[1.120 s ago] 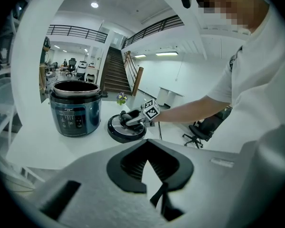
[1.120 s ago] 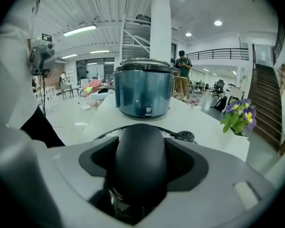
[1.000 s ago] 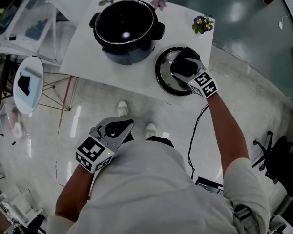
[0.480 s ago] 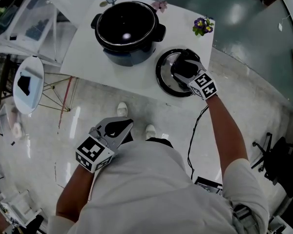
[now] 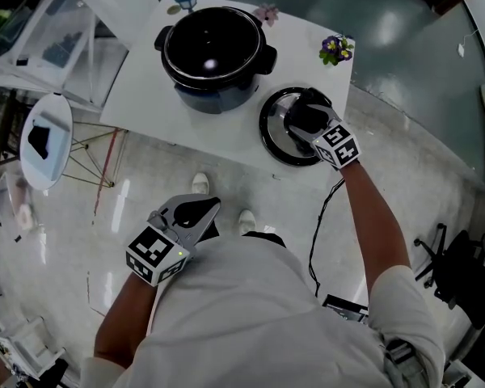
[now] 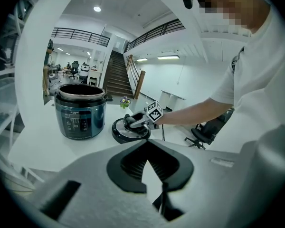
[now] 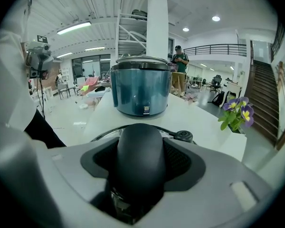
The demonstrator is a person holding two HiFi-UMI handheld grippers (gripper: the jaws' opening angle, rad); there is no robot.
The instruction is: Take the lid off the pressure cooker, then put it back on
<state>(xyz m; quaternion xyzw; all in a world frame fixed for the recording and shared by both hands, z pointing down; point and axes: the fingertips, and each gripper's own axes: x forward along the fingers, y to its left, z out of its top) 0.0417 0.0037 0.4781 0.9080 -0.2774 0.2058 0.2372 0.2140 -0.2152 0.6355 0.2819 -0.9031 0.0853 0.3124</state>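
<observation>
The open dark-blue pressure cooker [image 5: 214,51] stands at the back of the white table [image 5: 145,95]. Its round lid [image 5: 275,136] lies flat on the table to the right of it. My right gripper [image 5: 307,115] sits over the lid, and its jaws have just been closing with the black lid handle [image 7: 140,160] between them; they now grip it on both sides. My left gripper [image 5: 208,207] hangs low in front of the table, shut and holding nothing. In the left gripper view the cooker [image 6: 80,110] and the lid [image 6: 119,133] show beyond its closed tips [image 6: 146,141].
A pot of purple flowers [image 5: 335,45] stands at the table's right back corner, close to the lid. Small flower decorations [image 5: 265,8] sit behind the cooker. A black cable [image 5: 322,217] hangs off the table's front edge. A round white side table [image 5: 47,140] stands at the left.
The view has shifted slightly; the cooker and lid sit a little lower in the picture. Both grippers hold their places, the right one still on the lid handle.
</observation>
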